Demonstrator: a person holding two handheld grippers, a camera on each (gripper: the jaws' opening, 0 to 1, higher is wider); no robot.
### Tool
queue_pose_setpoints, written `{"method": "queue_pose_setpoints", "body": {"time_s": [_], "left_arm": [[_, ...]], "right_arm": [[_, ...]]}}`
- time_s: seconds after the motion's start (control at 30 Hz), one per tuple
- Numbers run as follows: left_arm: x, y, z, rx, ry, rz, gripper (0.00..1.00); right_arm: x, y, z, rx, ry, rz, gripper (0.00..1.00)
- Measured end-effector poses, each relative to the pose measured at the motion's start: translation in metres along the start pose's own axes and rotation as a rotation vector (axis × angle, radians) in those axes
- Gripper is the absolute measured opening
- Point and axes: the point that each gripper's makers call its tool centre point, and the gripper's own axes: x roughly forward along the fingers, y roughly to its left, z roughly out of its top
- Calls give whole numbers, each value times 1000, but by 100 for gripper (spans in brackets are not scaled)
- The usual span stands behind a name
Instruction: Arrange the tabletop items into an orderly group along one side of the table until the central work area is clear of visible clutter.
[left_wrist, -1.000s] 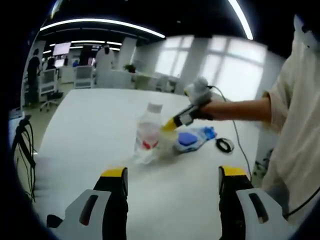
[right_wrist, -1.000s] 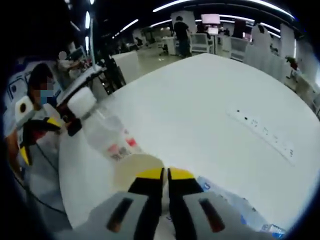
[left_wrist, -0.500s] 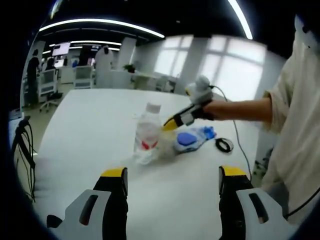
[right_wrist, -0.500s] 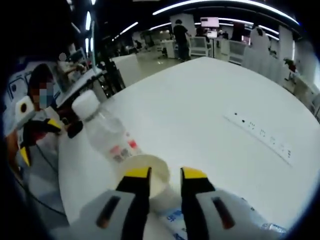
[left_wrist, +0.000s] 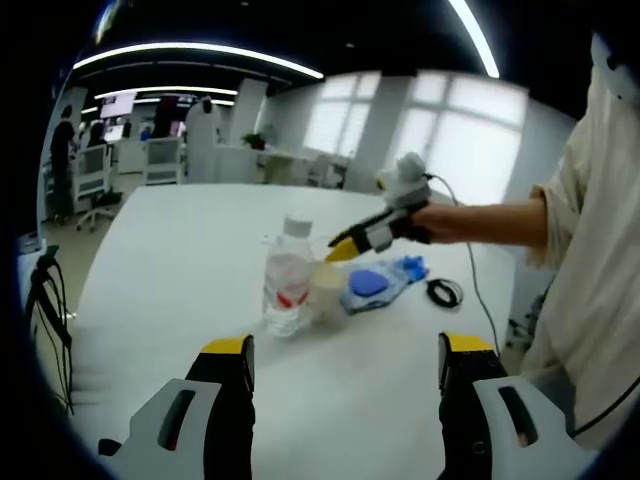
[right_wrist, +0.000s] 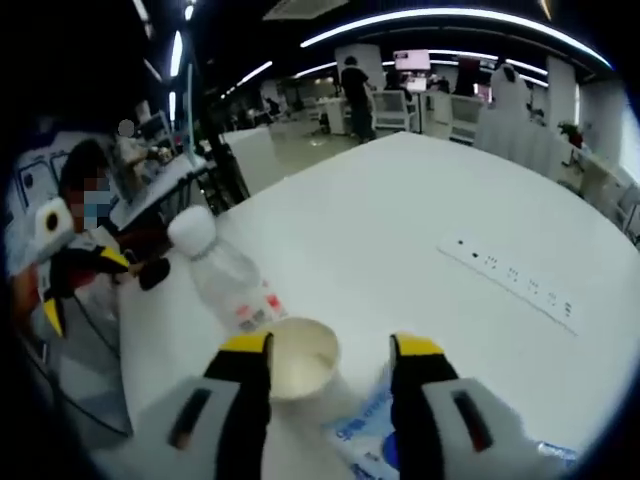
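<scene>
Right tongs (right_wrist: 330, 355) gape above the paper cup (right_wrist: 299, 357), arm outstretched

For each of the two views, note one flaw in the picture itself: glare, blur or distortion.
Left gripper view: the windows behind the right gripper are blown out white, and the bottle looks soft. Right gripper view: fisheye bends the ceiling light strips into arcs, and the cup by the right gripper is slightly blurred.

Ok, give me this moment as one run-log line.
right gripper: open, above paper cup | left gripper: open, empty | water bottle: upright beside cup | blue packet: flat by cup | table
</scene>
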Motion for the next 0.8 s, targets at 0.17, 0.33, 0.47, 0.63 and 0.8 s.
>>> {"method": "queue_pose_setpoints", "body": {"time_s": [0.17,0.33,0.47,0.63,0.8], "left_arm": [[0,-5,4,13,-1,-7,72],[1,-11,9,29,-2,-16,73],[1,-16,13,40,-1,-20,74],[1,-21,18,50,-10,-24,76],[2,-29,22,65,-9,-33,76]], "right_arm": [[-11,0,3,7,-20,-3,51],[-22,1,2,10,-37,-9,55],[-33,1,3,6,-61,-12,58],[-47,2,3,6,-92,-11,64],[-65,2,0,16,-116,-20,68]]}}
